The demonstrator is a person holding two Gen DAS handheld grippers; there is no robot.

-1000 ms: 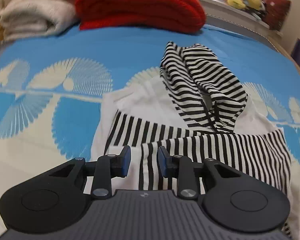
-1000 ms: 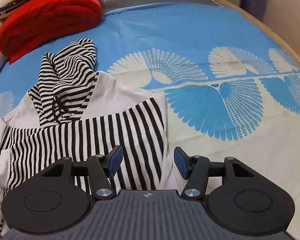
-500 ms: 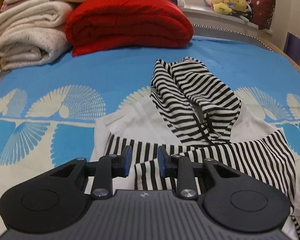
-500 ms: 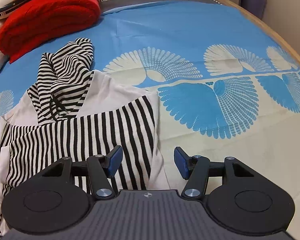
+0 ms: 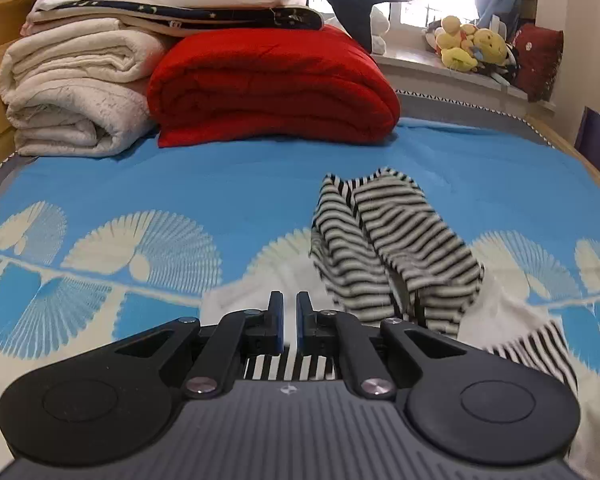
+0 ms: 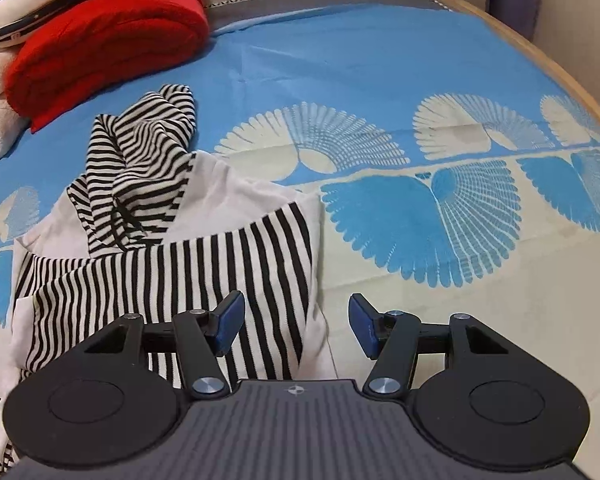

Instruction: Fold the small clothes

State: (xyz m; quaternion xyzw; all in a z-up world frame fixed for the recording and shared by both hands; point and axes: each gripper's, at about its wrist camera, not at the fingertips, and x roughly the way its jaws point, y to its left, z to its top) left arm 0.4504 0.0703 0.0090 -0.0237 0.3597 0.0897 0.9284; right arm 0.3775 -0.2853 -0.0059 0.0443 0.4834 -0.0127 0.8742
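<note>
The small striped top (image 6: 168, 264) lies crumpled on the bed (image 6: 380, 64), its white body bunched under a broad striped band and a finer-striped hood (image 5: 392, 248) flopped toward the far end. It looks light and limp — soft knit that will sag and trail from wherever it is lifted, so the sensible hold is a hem corner or the edge of the band, not the loose middle.

The left gripper (image 5: 288, 322) has its jaws nearly together, a narrow gap showing; striped cloth sits right beneath them, but whether they pinch it I cannot tell. The right gripper (image 6: 292, 326) hangs wide open and empty over the top's right edge. A folded red blanket (image 5: 272, 88) and white towels (image 5: 72, 88) are stacked beyond — well apart.
</note>
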